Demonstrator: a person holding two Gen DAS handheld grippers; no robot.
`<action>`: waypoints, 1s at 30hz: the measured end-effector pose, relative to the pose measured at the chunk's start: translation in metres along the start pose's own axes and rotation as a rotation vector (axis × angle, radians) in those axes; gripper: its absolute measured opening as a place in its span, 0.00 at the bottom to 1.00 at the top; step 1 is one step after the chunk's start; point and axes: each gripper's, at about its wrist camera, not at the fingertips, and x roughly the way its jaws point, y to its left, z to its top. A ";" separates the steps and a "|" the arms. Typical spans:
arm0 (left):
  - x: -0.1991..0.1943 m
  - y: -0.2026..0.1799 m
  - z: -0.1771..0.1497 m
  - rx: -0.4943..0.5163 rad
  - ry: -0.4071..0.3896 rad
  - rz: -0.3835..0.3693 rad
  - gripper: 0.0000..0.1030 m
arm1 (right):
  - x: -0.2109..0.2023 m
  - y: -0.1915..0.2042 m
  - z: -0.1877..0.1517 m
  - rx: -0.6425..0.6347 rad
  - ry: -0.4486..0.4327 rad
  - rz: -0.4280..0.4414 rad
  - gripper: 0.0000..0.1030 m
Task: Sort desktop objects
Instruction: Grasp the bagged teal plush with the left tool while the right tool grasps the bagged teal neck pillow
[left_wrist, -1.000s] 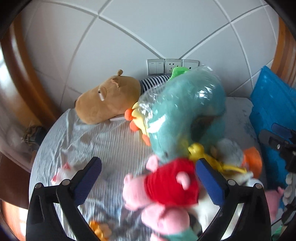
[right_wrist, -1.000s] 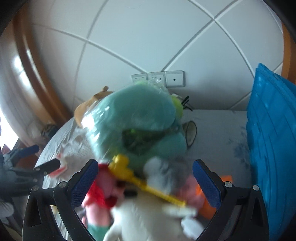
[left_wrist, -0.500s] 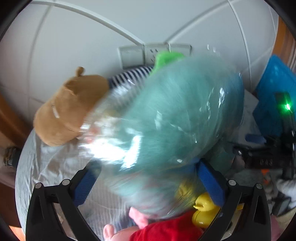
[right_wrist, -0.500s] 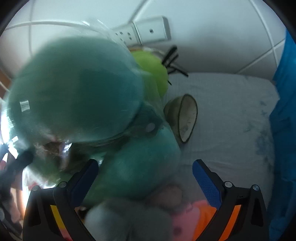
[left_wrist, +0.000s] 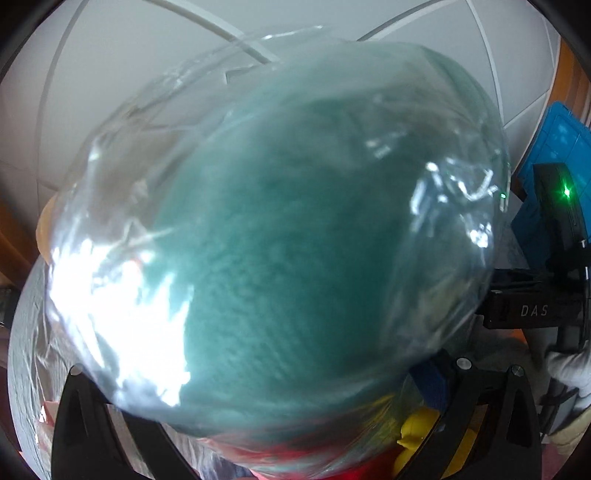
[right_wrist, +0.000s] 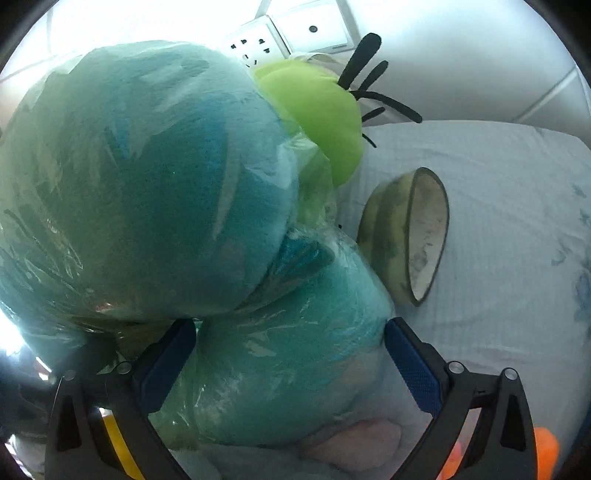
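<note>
A big teal plush toy (left_wrist: 295, 240) wrapped in clear plastic fills the left wrist view. My left gripper (left_wrist: 299, 350) is open and pushed up against it; only the right blue pad (left_wrist: 432, 376) shows, and the plastic covers the left one. In the right wrist view the same teal plush toy (right_wrist: 147, 177) bulges in two lobes. My right gripper (right_wrist: 288, 332) stands open with the lower lobe between its blue pads (right_wrist: 406, 354), which sit close against the plastic. The body of the right gripper (left_wrist: 532, 306), with a green light, shows at the left view's right edge.
A light green plush (right_wrist: 317, 114) with black strands leans behind the teal one. A half-shell bowl (right_wrist: 406, 236) lies on its side on the grey cloth (right_wrist: 498, 221). Wall sockets (right_wrist: 258, 40) sit behind. A blue bin (left_wrist: 561, 147), a yellow duck (left_wrist: 417, 432) and pink plush (right_wrist: 354, 439) are nearby.
Both grippers have moved forward and down onto the teal plush, which now fills each view. The brown plush and the red-dressed pink toy are almost hidden. The finger gaps look unchanged.
</note>
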 end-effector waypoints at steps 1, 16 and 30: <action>-0.004 -0.001 -0.002 0.002 -0.010 -0.004 0.99 | 0.000 -0.002 0.000 0.011 -0.001 0.004 1.00; -0.009 -0.007 -0.005 -0.002 -0.064 0.037 0.96 | 0.008 -0.026 -0.006 0.154 0.043 0.130 1.00; -0.071 0.000 -0.011 -0.066 -0.133 0.026 0.89 | -0.045 0.016 -0.022 0.006 -0.093 0.081 0.91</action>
